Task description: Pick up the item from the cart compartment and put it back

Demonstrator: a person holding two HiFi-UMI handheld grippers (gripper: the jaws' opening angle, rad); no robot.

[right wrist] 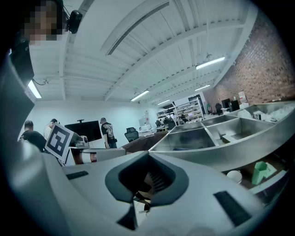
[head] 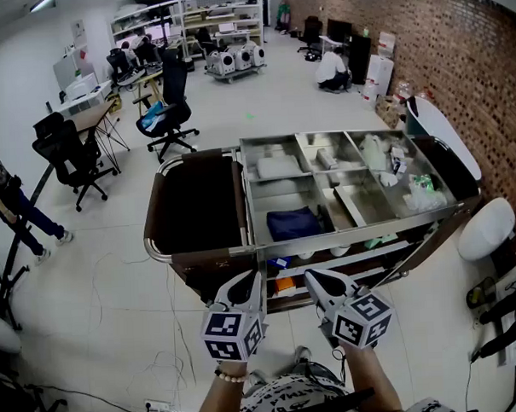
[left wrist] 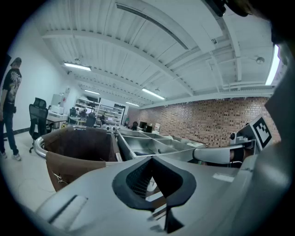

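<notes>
A steel cart (head: 345, 240) with several open compartments stands in front of me. A dark blue folded item (head: 293, 223) lies in the near left compartment, and a pale folded item (head: 278, 167) lies in the one behind it. The right compartments hold white and clear packets (head: 406, 182). My left gripper (head: 246, 282) and right gripper (head: 317, 279) hang side by side below the cart's near edge, both shut and holding nothing. The left gripper (left wrist: 152, 157) in its own view points over the cart's top (left wrist: 152, 145). The right gripper (right wrist: 147, 154) shows the compartments (right wrist: 216, 133) ahead to its right.
A brown bag (head: 194, 204) hangs on the cart's left end. The lower shelf holds an orange item (head: 284, 284) and cups. Office chairs (head: 165, 119) and a person (head: 11, 212) are at the left, a brick wall (head: 457, 73) at the right.
</notes>
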